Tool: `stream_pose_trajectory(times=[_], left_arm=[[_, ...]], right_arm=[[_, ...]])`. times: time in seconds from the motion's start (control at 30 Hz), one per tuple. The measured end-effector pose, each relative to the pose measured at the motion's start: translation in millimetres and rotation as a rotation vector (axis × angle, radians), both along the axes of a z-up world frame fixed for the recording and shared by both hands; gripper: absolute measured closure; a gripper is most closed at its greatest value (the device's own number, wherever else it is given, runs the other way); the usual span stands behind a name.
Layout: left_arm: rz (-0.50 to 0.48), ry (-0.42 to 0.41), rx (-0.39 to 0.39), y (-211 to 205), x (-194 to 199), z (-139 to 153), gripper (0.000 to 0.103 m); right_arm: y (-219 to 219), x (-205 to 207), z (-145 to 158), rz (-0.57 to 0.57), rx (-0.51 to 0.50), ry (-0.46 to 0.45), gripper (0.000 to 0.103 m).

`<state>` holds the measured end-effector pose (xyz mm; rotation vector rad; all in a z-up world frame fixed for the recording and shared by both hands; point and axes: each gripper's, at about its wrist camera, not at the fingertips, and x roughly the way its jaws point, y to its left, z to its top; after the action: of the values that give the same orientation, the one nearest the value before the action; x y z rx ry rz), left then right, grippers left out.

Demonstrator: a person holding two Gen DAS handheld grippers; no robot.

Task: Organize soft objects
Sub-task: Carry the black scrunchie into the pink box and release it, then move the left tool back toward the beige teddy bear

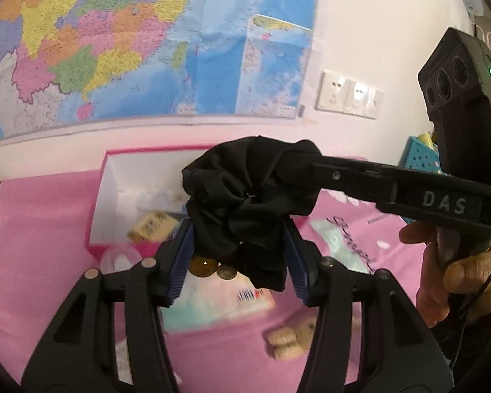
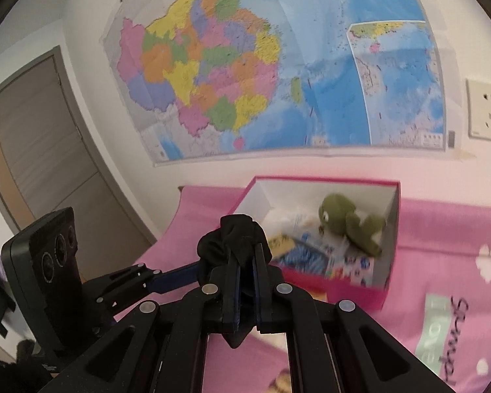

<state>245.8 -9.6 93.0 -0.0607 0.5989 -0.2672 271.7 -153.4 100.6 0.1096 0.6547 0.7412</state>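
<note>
A crumpled black cloth hangs in the air between both grippers, above the pink table. My left gripper holds its lower part between blue pads. My right gripper is shut on its upper part; it also reaches in from the right in the left wrist view. The cloth also shows in the right wrist view. Behind it stands an open pink box with white inner walls. A green plush toy lies inside the box among small packets.
A pink cloth covers the table. Packets, biscuits and a clear ball lie on it. A blue basket stands at the right. A map hangs on the wall, a door is at the left.
</note>
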Motion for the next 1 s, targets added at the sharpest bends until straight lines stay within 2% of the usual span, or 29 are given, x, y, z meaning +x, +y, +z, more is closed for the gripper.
stream_pose_trajectory(times=[0.13, 0.2, 0.3, 0.43, 0.5, 0.53, 0.57, 0.63, 0.8, 0.9, 1.0], left_arm=[[0.031, 0.022, -0.002, 8, 38, 2, 0.044], [0.053, 0.033, 0.015, 12, 53, -1, 0.039], [0.092, 0.076, 0.030, 20, 77, -9, 0.039], [0.131, 0.093, 0.003, 35, 83, -11, 0.038], [0.137, 0.090, 0.021, 38, 80, -10, 0.036], [0.137, 0.087, 0.021, 40, 77, -9, 0.035], [0.139, 0.081, 0.018, 41, 75, -7, 0.034], [0.140, 0.066, 0.012, 43, 71, -1, 0.030], [0.117, 0.012, 0.008, 40, 53, 16, 0.026], [0.094, -0.013, 0.008, 37, 38, 23, 0.020], [0.071, -0.027, 0.011, 31, 21, 23, 0.019]], right_arm=[[8, 38, 0, -0.011, 0.001, 0.038, 0.098], [12, 60, -4, -0.020, 0.001, 0.070, 0.098], [21, 92, -18, -0.034, -0.012, 0.125, 0.098], [32, 130, -41, -0.045, -0.016, 0.211, 0.098], [36, 143, -52, -0.050, -0.036, 0.251, 0.093], [37, 147, -57, -0.051, -0.043, 0.272, 0.083], [36, 152, -62, -0.070, -0.062, 0.290, 0.059], [29, 153, -65, -0.128, -0.093, 0.280, 0.035], [3, 141, -49, -0.202, -0.127, 0.210, 0.035], [-20, 127, -33, -0.238, -0.123, 0.171, 0.034], [-44, 104, -17, -0.252, -0.101, 0.133, 0.031]])
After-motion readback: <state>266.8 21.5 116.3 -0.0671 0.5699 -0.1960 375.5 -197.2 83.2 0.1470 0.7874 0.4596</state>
